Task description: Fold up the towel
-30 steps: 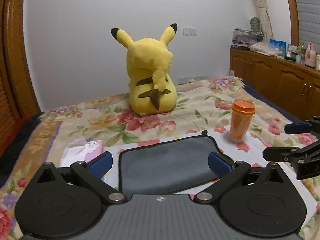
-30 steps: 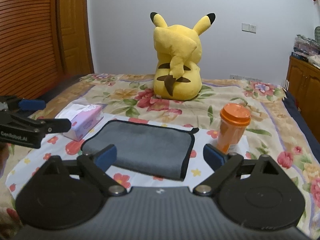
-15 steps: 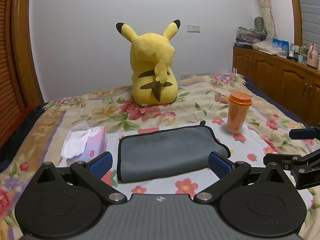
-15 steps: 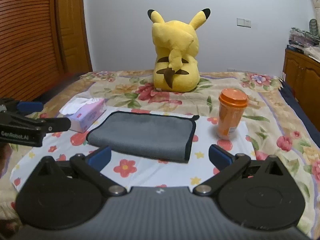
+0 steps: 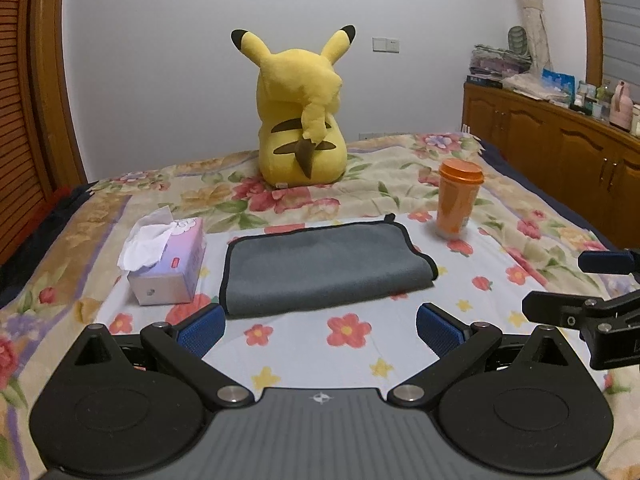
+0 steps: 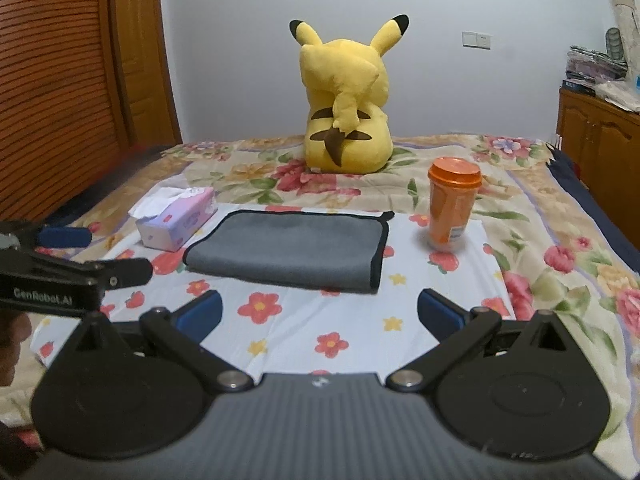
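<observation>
A grey towel with black trim (image 5: 324, 266) lies folded flat on a white flowered cloth on the bed; it also shows in the right wrist view (image 6: 292, 246). My left gripper (image 5: 320, 326) is open and empty, held back from the towel's near edge. My right gripper (image 6: 320, 314) is open and empty, also short of the towel. Each gripper shows at the edge of the other's view: the right one (image 5: 560, 284) at the right, the left one (image 6: 116, 254) at the left.
A tissue box (image 5: 168, 264) sits just left of the towel. An orange lidded cup (image 5: 458, 204) stands to its right. A yellow Pikachu plush (image 5: 302, 120) sits behind it. Wooden cabinets (image 5: 560, 148) line the right wall, and a wooden door (image 6: 60, 80) is on the left.
Both grippers have drawn back from the towel and risen, so the towel looks smaller and farther away. Both stay open. The towel has not moved.
</observation>
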`<state>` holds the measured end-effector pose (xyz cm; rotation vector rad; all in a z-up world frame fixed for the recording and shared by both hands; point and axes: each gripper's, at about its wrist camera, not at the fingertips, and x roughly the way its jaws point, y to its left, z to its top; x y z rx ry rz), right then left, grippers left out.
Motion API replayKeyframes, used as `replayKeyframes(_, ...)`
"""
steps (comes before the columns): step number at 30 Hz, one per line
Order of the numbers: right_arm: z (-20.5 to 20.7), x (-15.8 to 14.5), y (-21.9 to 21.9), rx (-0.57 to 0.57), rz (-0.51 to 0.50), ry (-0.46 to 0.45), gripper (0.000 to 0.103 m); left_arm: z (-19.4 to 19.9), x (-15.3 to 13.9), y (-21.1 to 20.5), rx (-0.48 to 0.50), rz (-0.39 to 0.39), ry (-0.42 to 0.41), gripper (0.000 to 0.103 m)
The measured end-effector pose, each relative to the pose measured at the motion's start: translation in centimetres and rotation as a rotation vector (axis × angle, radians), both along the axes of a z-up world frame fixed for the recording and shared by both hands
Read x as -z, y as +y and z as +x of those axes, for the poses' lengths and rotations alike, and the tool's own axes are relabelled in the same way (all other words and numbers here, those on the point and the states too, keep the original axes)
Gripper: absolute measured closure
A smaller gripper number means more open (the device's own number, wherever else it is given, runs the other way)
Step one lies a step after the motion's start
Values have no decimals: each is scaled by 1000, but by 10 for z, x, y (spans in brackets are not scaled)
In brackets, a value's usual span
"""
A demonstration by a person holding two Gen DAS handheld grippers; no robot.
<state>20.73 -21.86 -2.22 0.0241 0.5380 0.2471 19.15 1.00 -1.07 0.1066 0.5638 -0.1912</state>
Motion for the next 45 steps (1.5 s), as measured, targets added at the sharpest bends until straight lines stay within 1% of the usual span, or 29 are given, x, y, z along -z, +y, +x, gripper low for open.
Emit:
replayKeyframes(12,-46,3,-14,40,21,-10,0,-47,2,-1,-10,-16,7,0)
replayKeyframes(20,-76,-2,-22,59,25,-41,0,-76,-3,-4,-6,-6,-11,0)
replayKeyframes(26,-93,-4,-23,64,4,-65,0,-95,-7,-7,0,-18,-18,0)
replayKeyframes(36,-115,-9,-29,58,24,-104,0,-122,-16,-14,-9,-33,-41,0)
replayKeyframes(39,-119,-8,-31,52,31,-112,0,-127,-13,-15,-17,-33,-40,0)
replayKeyframes(45,-121,1,-34,48,34,-100,0,-137,3,-17,-35,-13,-21,0)
